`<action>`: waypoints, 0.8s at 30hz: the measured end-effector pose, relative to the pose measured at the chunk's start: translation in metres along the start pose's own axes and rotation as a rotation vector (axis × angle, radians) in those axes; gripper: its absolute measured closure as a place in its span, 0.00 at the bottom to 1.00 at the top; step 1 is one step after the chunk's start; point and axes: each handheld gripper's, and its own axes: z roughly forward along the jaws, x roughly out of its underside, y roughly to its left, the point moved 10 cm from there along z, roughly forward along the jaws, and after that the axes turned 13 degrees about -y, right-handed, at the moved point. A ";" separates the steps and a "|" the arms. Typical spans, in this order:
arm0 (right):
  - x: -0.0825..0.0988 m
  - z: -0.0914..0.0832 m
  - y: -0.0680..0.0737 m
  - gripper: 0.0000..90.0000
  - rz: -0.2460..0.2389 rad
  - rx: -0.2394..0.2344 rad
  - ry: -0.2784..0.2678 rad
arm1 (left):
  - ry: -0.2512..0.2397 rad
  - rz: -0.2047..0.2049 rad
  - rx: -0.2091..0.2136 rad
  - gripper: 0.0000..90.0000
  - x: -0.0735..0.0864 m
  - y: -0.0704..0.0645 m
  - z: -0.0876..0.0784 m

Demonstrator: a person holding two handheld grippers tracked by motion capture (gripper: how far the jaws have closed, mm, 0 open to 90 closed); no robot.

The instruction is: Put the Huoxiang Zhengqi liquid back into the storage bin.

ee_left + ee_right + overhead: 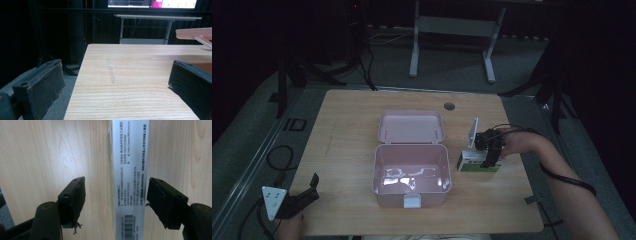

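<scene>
Jaws of the right gripper (116, 202) stood released astride the carton (477, 163) at the pink box's (412, 175) three o'clock on the worktop (347, 130), needing a centred, square squeeze; the left gripper (304, 196) idled spread.

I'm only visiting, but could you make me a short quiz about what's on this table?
1. True or false: the pink plastic box has its hinged lid shut.
2. Which tongs straddle the small white-and-green carton: A left tongs, B right tongs?
3. Fill in: the left tongs rest near the wooden table's front-left ____.

Key: 1 false, the lid lies open. 2 B; the jaws stand open, one each side. 3 corner.
</scene>
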 end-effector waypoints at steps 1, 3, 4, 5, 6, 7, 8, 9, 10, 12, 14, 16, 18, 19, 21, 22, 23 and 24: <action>0.001 0.002 -0.001 0.36 0.003 0.002 0.005 | 0.000 0.001 0.000 0.00 0.000 0.000 0.000; 0.002 0.005 -0.003 0.39 -0.001 0.000 0.010 | 0.000 0.000 0.001 0.00 0.000 0.000 0.000; 0.003 0.006 -0.004 0.40 0.003 0.002 0.011 | 0.000 0.000 0.000 0.00 0.000 0.000 0.000; 0.004 0.007 -0.005 0.41 0.004 0.003 0.011 | 0.000 0.000 0.000 0.00 0.000 0.000 0.000; 0.004 0.007 -0.007 0.42 0.005 0.009 0.011 | 0.001 0.000 0.001 0.00 0.000 0.000 0.000; 0.005 0.008 -0.008 0.43 0.010 0.009 0.010 | 0.001 0.001 0.001 0.00 0.000 0.000 0.000; 0.007 0.011 -0.009 0.44 0.016 0.007 0.016 | 0.001 0.001 0.000 0.00 0.000 0.000 0.000; 0.007 0.011 -0.009 0.45 0.016 0.007 0.016 | 0.000 0.001 0.000 0.00 0.000 0.000 0.000; 0.009 0.012 -0.010 0.45 0.017 0.009 0.023 | 0.001 0.001 0.000 0.00 0.000 0.000 0.000; 0.011 0.015 -0.012 0.47 0.018 0.013 0.030 | 0.000 0.002 0.001 0.00 0.000 0.000 0.000; 0.014 0.020 -0.013 0.49 0.024 0.014 0.039 | 0.001 0.002 0.001 0.00 0.000 0.000 0.000; 0.015 0.021 -0.014 0.50 0.024 0.015 0.040 | 0.001 0.002 0.001 0.00 0.000 0.000 0.000; 0.016 0.024 -0.014 0.53 0.031 0.015 0.037 | 0.000 0.002 0.002 0.00 0.000 0.000 0.000; 0.016 0.025 -0.014 0.55 0.028 0.016 0.037 | 0.000 0.002 0.002 0.00 0.000 0.000 0.000; 0.017 0.028 -0.014 0.59 0.019 0.018 0.040 | 0.000 0.002 0.002 0.00 0.000 0.000 0.000; 0.017 0.028 -0.014 0.60 0.021 0.015 0.041 | 0.000 0.003 0.002 0.00 0.000 0.000 0.000; 0.016 0.030 -0.014 0.60 0.020 0.013 0.036 | 0.000 0.003 0.002 0.00 0.000 0.000 0.000; 0.016 0.030 -0.014 0.60 0.020 0.013 0.036 | 0.000 0.003 0.003 0.00 0.000 0.000 0.000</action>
